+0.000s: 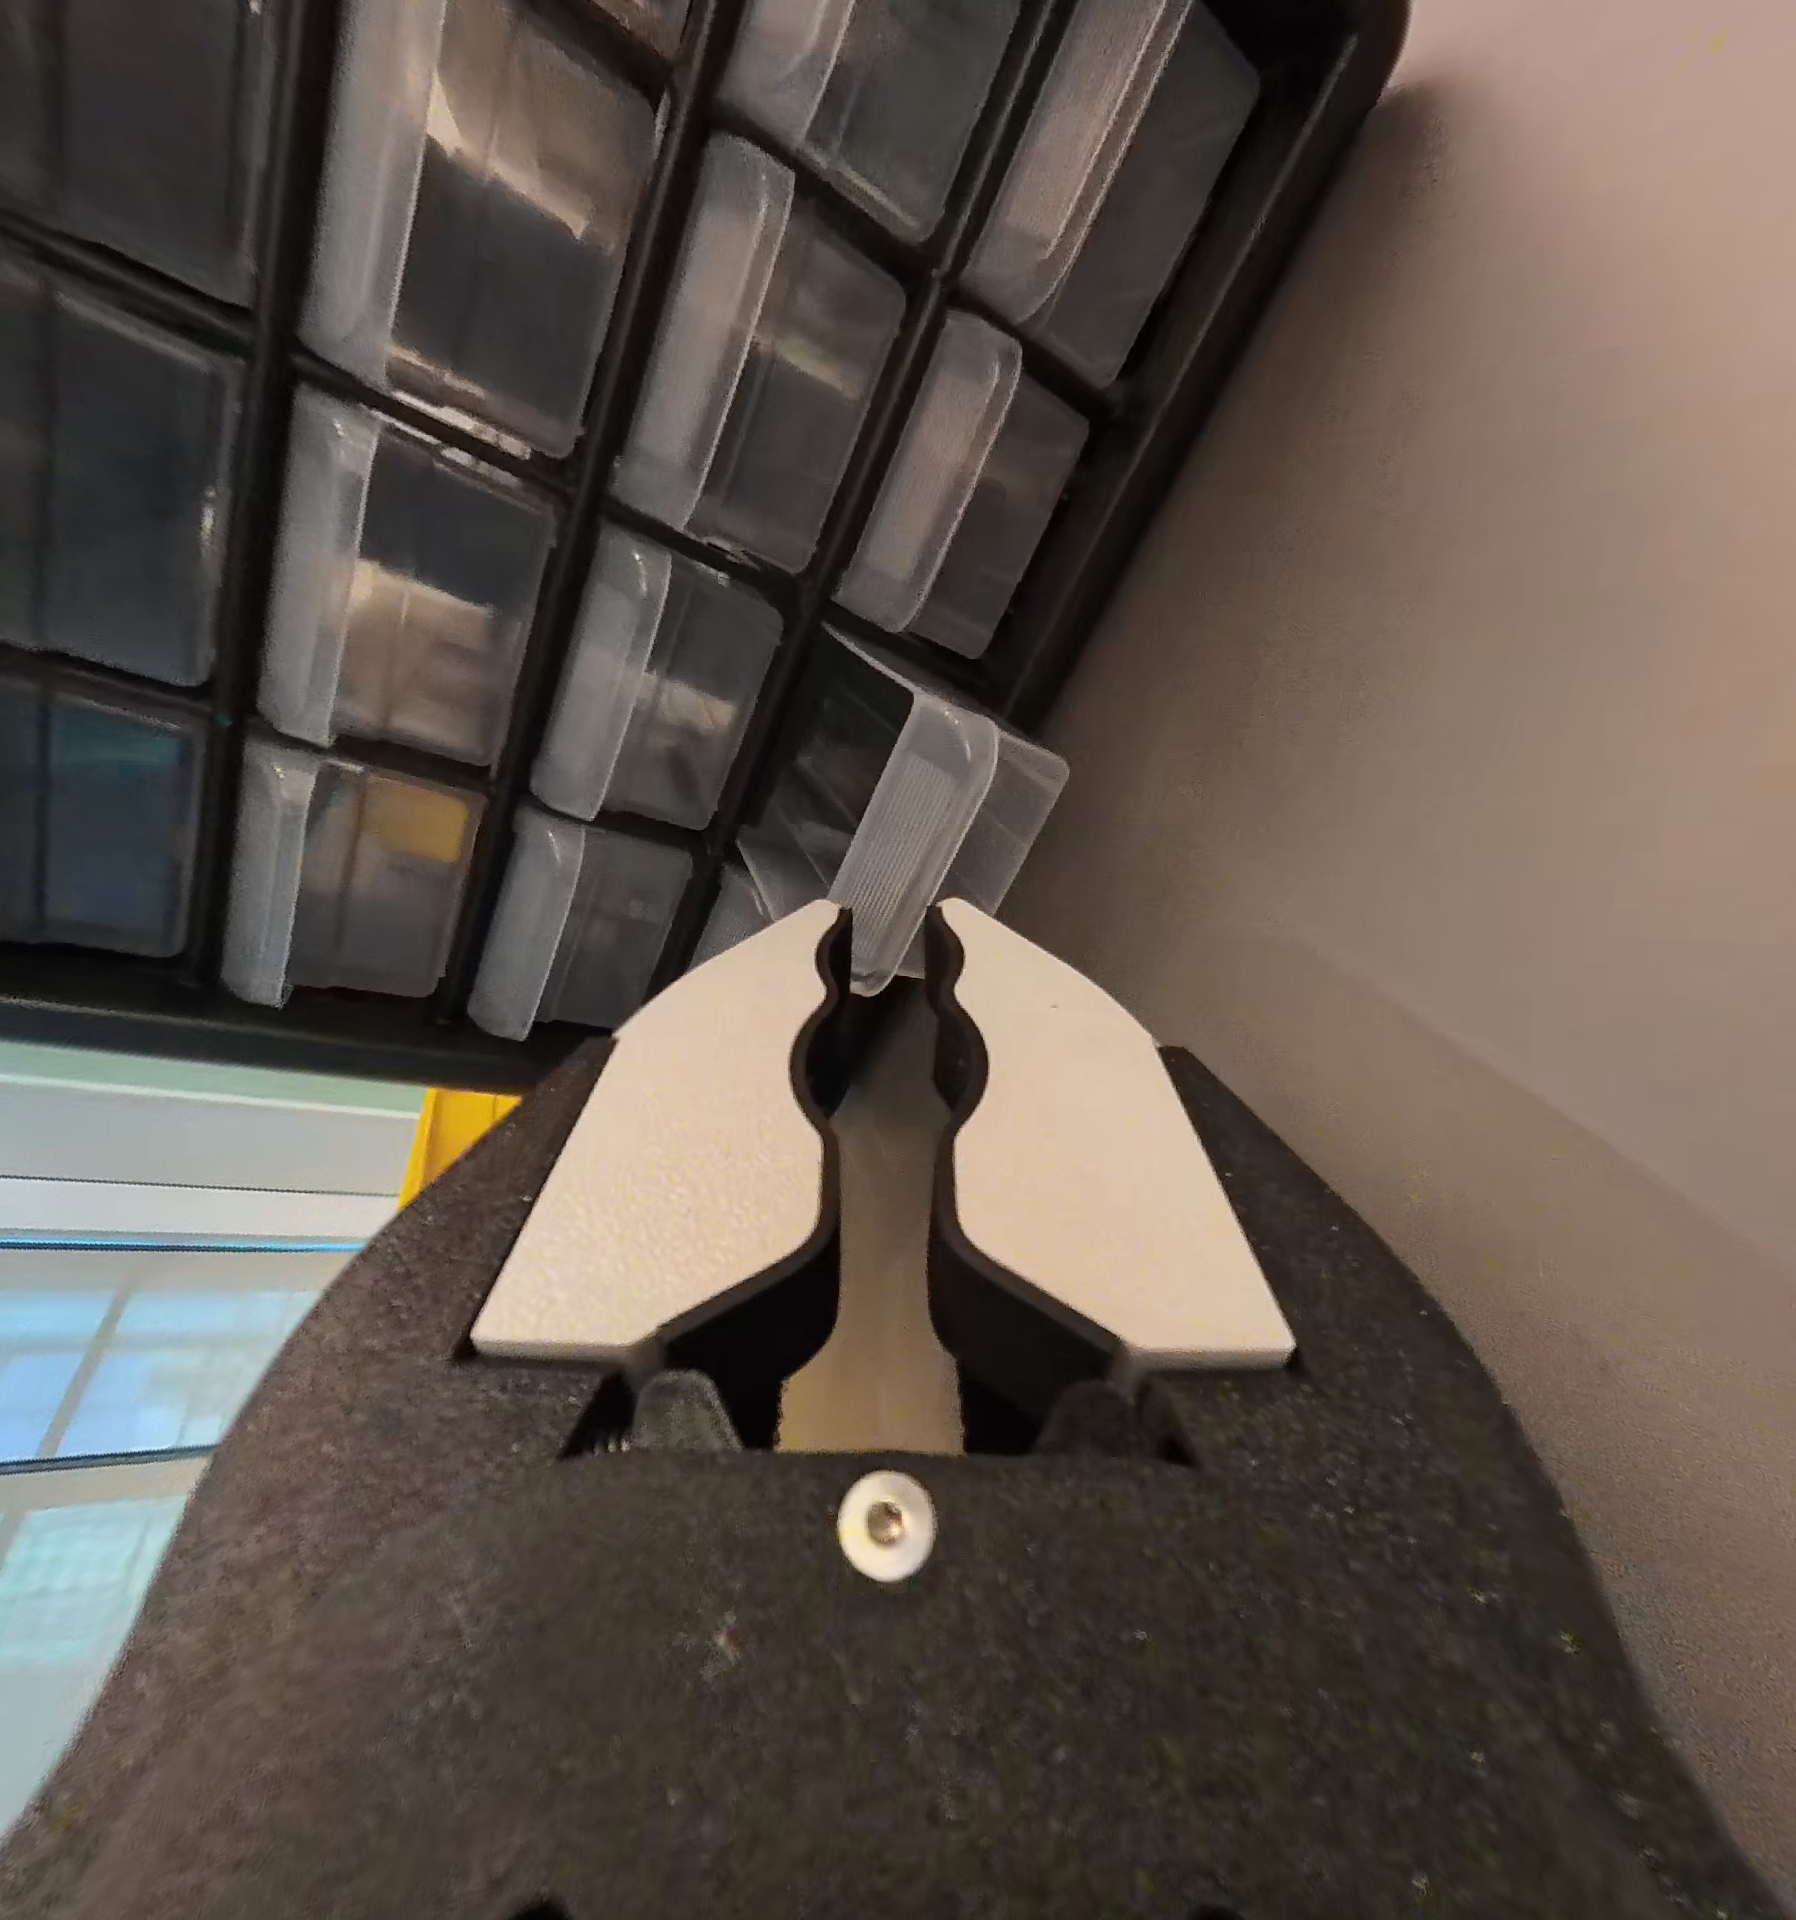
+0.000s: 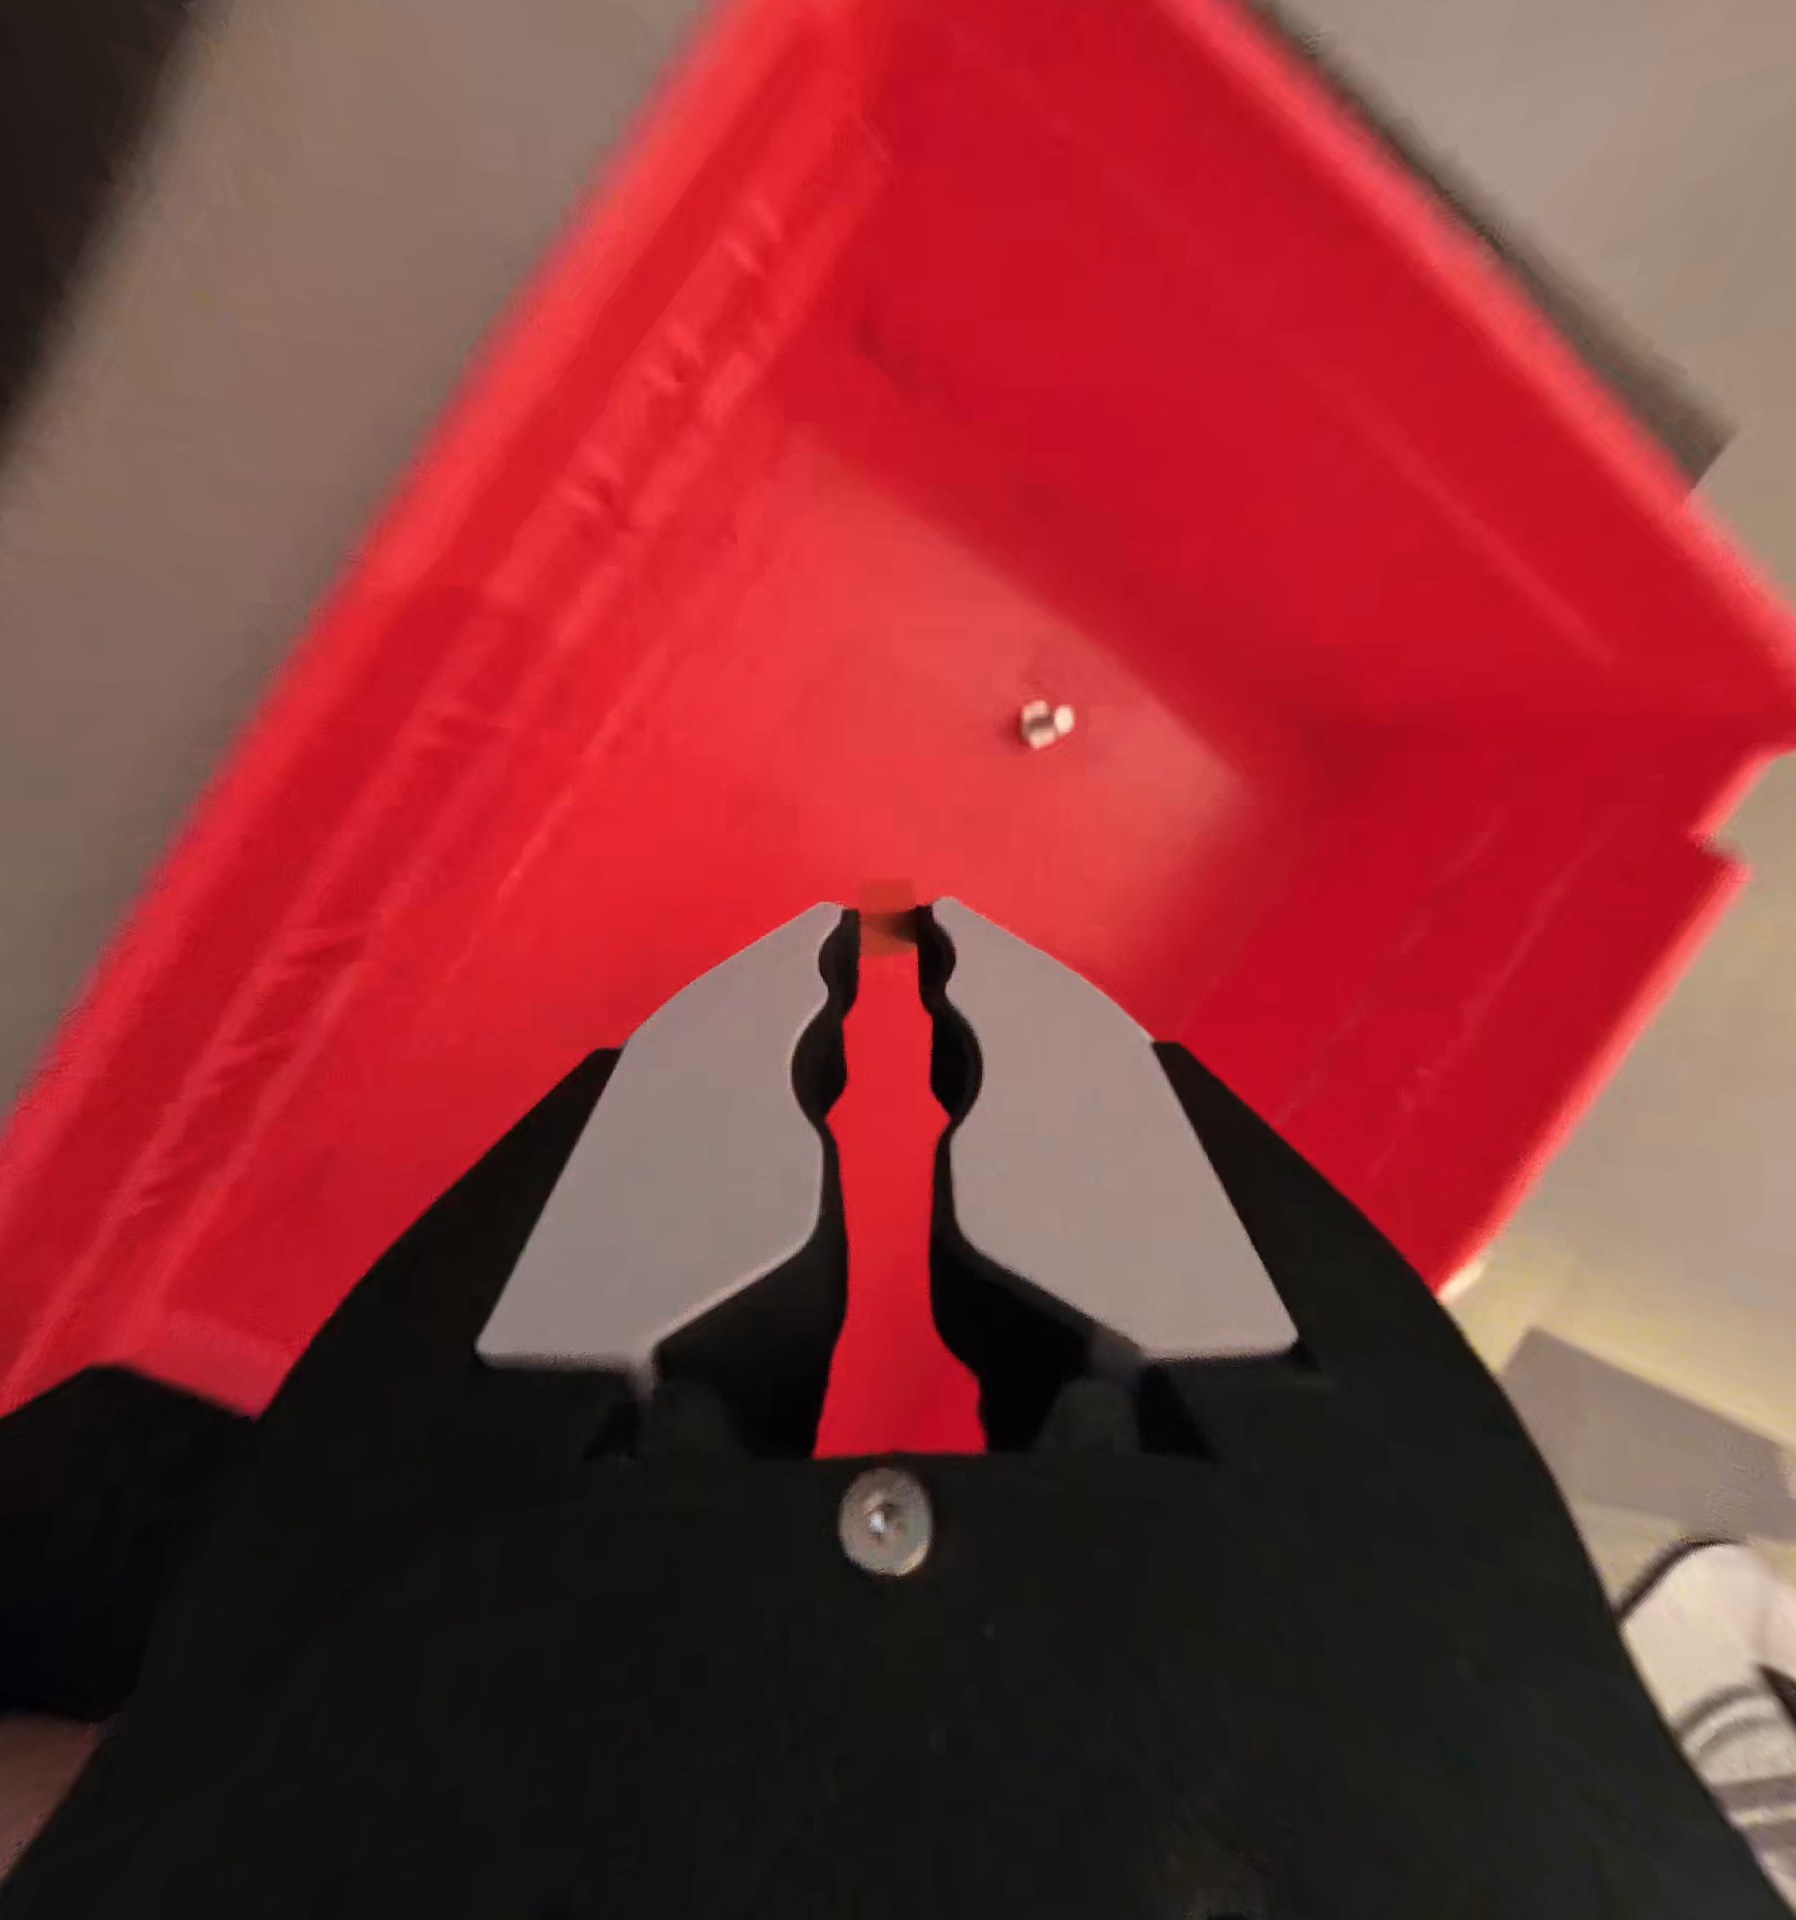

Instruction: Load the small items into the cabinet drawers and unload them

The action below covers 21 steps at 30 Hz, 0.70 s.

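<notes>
Left gripper (image 1: 889, 940) clamped by the fingertips on the ribbed clear handle tab (image 1: 909, 862) of one drawer (image 1: 977, 805) at the right edge of the black cabinet (image 1: 1237, 436). That drawer stood proud of its neighbours, part-way out; all other clear drawers sat flush in their cells. Right gripper (image 2: 889, 925) pinched on a small red item (image 2: 886, 928), held above the floor of the red bin (image 2: 561, 582); fingers nearly together with only the piece between the tips. One small silvery item (image 2: 1046, 722) lay loose on the bin floor, just beyond the tips, apart from them. Right wrist view blurred, so exact shape of the red piece not told. Judged step: loading, with drawer being opened on one side and a piece picked from the bin on the other. Next move likely called for a straight pull along the drawer's run until the opening could take the piece, then a carry across and a release over it. Grip on the tab was shallow, at the very tips; a skewed pull could slip off or bind the drawer in its cell. Pale table (image 1: 1496, 935) open to the right of the cabinet, room there for the pull. Bin walls rose on the left and far sides of the right gripper; lift needed before any sideways travel.
</notes>
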Available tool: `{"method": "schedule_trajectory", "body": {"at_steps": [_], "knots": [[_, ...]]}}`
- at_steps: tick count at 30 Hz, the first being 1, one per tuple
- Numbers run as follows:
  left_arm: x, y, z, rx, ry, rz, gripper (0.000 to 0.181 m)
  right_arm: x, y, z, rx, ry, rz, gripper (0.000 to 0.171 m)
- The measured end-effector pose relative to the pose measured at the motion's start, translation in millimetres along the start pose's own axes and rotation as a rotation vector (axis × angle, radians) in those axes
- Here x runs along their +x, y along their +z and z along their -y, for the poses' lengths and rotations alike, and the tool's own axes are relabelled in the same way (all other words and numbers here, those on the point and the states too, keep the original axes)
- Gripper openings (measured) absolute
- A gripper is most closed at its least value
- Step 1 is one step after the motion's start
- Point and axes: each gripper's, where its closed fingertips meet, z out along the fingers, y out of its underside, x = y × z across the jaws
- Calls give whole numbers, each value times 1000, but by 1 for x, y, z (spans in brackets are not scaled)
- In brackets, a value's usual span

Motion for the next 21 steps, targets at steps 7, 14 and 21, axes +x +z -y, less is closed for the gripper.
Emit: {"method": "schedule_trajectory", "body": {"at_steps": [7, 14, 21], "knots": [[-7, 19, 3, -32, 46, 47, 12, 17, 64, -26, -155, 186, 78, 12], [-14, 37, 2, -51, 2, 48, 13, 16, 75, -27, -167, 210, 86, 21], [-15, 46, 1, -63, 20, 70, 18, 18, 49, -7, -10, 188, 94, 28]]}}
